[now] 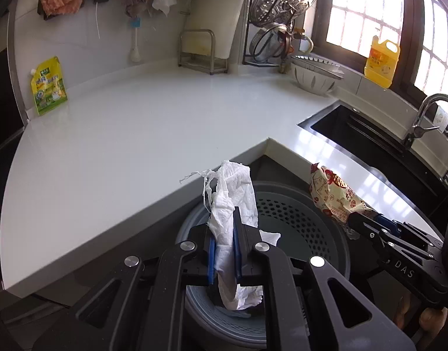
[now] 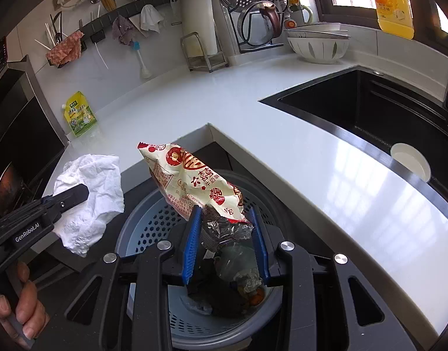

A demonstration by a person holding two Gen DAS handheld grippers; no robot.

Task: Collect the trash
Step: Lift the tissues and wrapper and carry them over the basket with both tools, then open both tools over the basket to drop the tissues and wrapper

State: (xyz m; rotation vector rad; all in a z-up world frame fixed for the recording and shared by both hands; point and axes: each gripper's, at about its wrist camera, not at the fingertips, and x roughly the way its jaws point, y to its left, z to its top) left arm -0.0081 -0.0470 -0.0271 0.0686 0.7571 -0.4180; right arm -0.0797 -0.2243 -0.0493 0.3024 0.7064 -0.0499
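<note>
My left gripper (image 1: pixel 224 228) is shut on a crumpled white paper towel (image 1: pixel 234 199) and holds it over the grey perforated trash bin (image 1: pixel 300 222) below the counter corner. The towel also shows in the right wrist view (image 2: pixel 89 199). My right gripper (image 2: pixel 225 219) holds a red-and-white snack wrapper (image 2: pixel 194 181) between its blue pads (image 2: pixel 191 242), above the same bin (image 2: pixel 148 228); the wrapper also shows in the left wrist view (image 1: pixel 335 193). Some foil and dark trash (image 2: pixel 241 275) lies inside the bin.
The white L-shaped counter (image 1: pixel 136 134) carries a green-yellow pouch (image 1: pixel 48 86) at the back left, a metal rack (image 1: pixel 202 52), white bowls (image 1: pixel 314 76) and a yellow detergent jug (image 1: pixel 382 61). A black sink (image 2: pixel 370 108) with a faucet (image 1: pixel 429 117) is at right.
</note>
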